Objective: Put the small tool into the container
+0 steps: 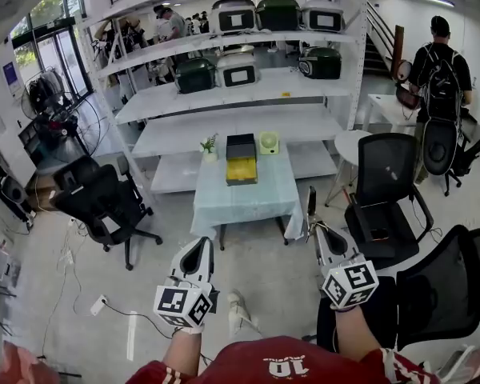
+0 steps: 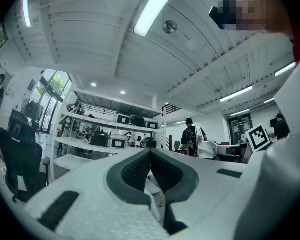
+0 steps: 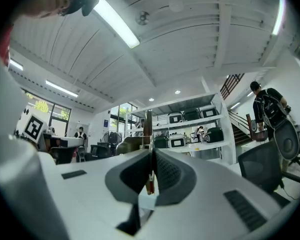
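The small tool (image 1: 310, 199) is a thin dark stick standing up out of my right gripper (image 1: 313, 221), which is shut on it. In the right gripper view the tool (image 3: 148, 126) rises between the closed jaws of that gripper (image 3: 151, 156), with a brown shaft and a reddish lower part. The container (image 1: 241, 169) is a black box with a yellow inside and a raised lid, on the light blue table (image 1: 244, 202) well ahead of both grippers. My left gripper (image 1: 198, 252) is held low at the left; in its own view the left gripper (image 2: 150, 153) has its jaws pressed together with nothing between them.
A small potted plant (image 1: 210, 146) and a pale green fan (image 1: 269, 142) stand beside the container. Black office chairs stand left (image 1: 104, 202), right (image 1: 388, 182) and close at my right (image 1: 444, 286). White shelves (image 1: 224, 122) with cookers rise behind the table. A person (image 1: 440, 66) stands at back right.
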